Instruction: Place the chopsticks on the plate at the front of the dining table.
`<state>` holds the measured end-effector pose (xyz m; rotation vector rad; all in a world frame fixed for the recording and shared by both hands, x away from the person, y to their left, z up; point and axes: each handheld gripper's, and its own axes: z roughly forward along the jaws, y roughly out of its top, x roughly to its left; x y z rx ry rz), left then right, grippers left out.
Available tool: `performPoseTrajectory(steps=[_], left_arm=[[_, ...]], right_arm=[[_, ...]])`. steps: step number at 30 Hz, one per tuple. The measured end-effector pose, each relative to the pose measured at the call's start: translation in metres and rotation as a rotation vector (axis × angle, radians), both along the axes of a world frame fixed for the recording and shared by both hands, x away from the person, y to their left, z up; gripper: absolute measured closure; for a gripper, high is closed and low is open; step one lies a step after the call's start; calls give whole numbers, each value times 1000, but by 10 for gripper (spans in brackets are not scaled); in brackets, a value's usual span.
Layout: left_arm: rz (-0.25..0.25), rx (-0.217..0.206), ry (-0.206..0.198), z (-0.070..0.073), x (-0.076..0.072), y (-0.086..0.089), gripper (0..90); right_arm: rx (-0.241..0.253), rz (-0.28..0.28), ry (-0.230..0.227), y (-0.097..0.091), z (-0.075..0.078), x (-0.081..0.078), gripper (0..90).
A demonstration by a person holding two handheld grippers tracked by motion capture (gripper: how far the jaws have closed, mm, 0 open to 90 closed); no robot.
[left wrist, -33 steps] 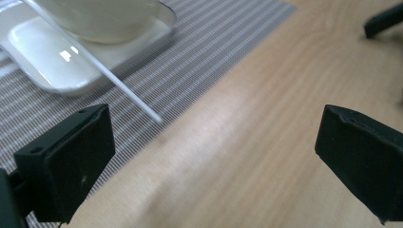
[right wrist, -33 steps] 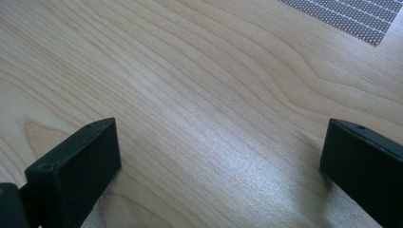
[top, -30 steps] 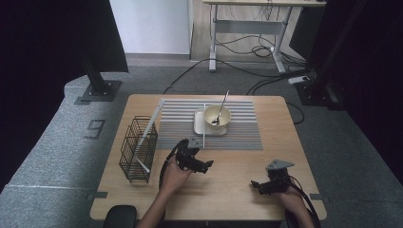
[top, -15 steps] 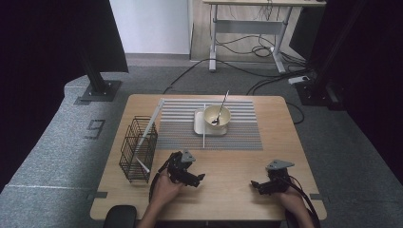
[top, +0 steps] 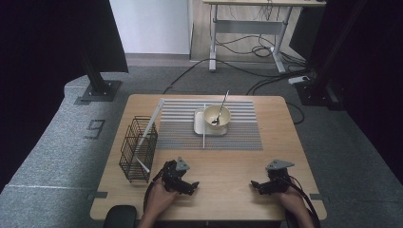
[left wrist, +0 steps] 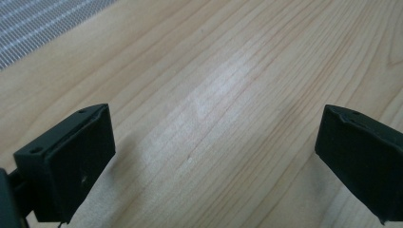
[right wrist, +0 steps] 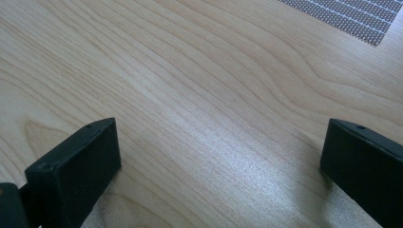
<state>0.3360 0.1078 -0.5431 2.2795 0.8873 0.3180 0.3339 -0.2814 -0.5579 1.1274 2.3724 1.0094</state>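
Wooden surface (top: 228, 164) on grey carpet, dark curtains at both sides. Left hand-held gripper (top: 186, 184) rests low on the near-left part of the surface, released, jaws wide apart, nothing between them; its own view has bare wood grain and a corner of the striped mat (left wrist: 43, 23). Right hand-held gripper (top: 259, 186) sits near-right, also released, jaws spread over bare wood, well apart from the left one. Wire rack (top: 138, 149) stands just beside the left hand-held gripper, at the surface's left edge, with 1 white stick leaning in it. Farther out on the striped mat: white plate (top: 202, 124), cream bowl (top: 217, 115) on it, spoon (top: 221, 108) leaning in the bowl.
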Motion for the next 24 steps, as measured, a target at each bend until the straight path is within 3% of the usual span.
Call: performPoseTrajectory(steps=[3,7,18,24], left_arm=[[-10,34,-2,-4,0,-2,0],[-14,8,-5,-7,-1,-3,0],[-11,7,-4,-7,-1,-3,0],[-11,5,-4,-7,-1,-3,0]], right_arm=[[-2,2,-4,0,0,0,0],[-3,1,-5,0,0,0,0],[-5,-3,3,1,1,1,0],[-23,7,2,5,9,-1,0]])
